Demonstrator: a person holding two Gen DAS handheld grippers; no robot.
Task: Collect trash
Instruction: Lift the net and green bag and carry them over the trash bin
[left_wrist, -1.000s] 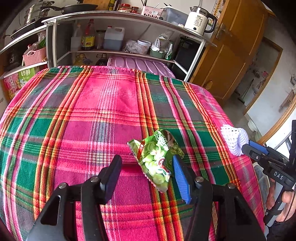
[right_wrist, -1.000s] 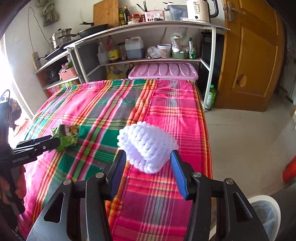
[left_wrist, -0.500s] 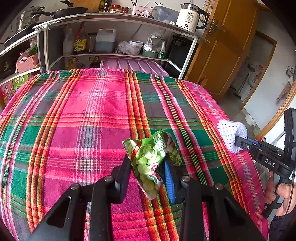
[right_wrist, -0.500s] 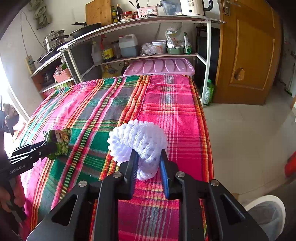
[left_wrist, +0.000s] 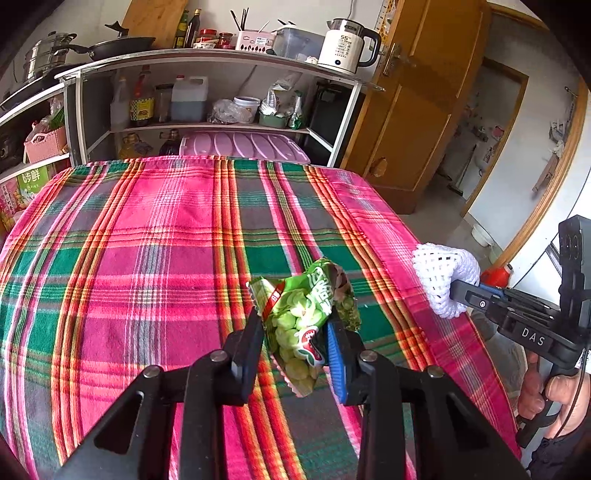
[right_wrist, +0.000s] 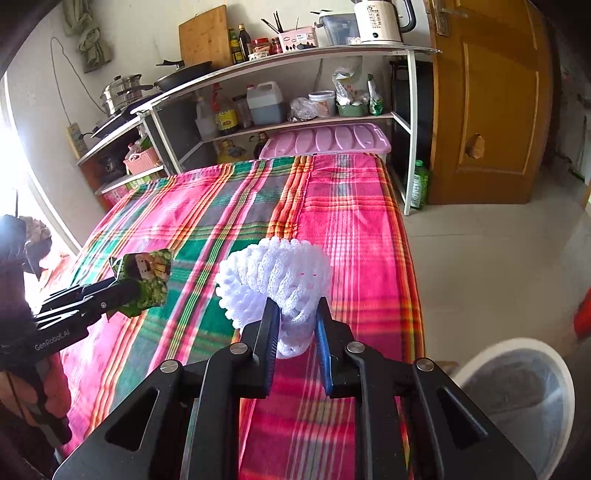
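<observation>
- Left gripper: pads pinched a crinkled green foil snack wrapper, raised clear of the pink-and-green plaid tablecloth for carrying; level, pointing forward.
- Right gripper: clamped on a white foam mesh fruit sleeve, lifted likewise; a white lined waste bin stood low to its right, apparently the destination.
</observation>
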